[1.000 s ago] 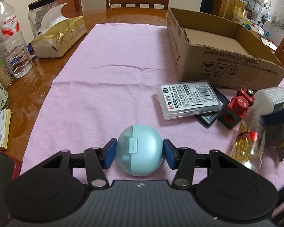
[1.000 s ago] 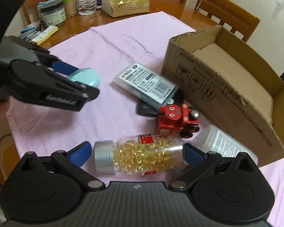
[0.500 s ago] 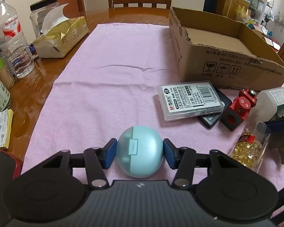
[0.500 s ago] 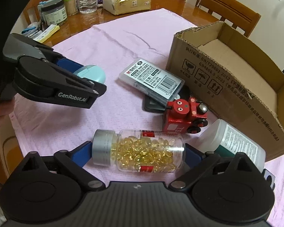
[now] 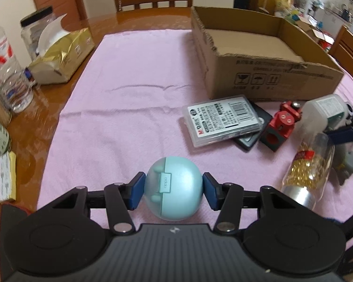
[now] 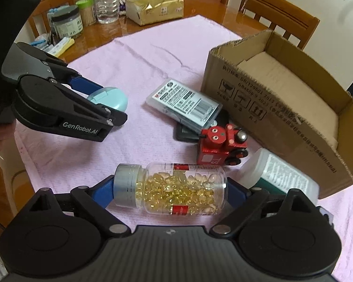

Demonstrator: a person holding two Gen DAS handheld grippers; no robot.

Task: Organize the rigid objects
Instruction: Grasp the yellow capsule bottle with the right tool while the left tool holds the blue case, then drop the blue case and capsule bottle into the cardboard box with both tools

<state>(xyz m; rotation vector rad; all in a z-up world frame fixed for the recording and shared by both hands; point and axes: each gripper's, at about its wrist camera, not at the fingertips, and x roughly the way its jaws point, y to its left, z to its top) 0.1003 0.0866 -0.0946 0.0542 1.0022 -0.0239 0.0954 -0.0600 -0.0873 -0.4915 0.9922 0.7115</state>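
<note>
My left gripper (image 5: 173, 192) clamped the teal case (image 5: 174, 189), right gripper (image 6: 170, 191) closing around the capsule bottle (image 6: 174, 189) on pink cloth (image 5: 134, 108).

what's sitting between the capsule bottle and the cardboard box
In the right wrist view, the red toy train and a white bottle lie between the capsule bottle and cardboard box.
</note>
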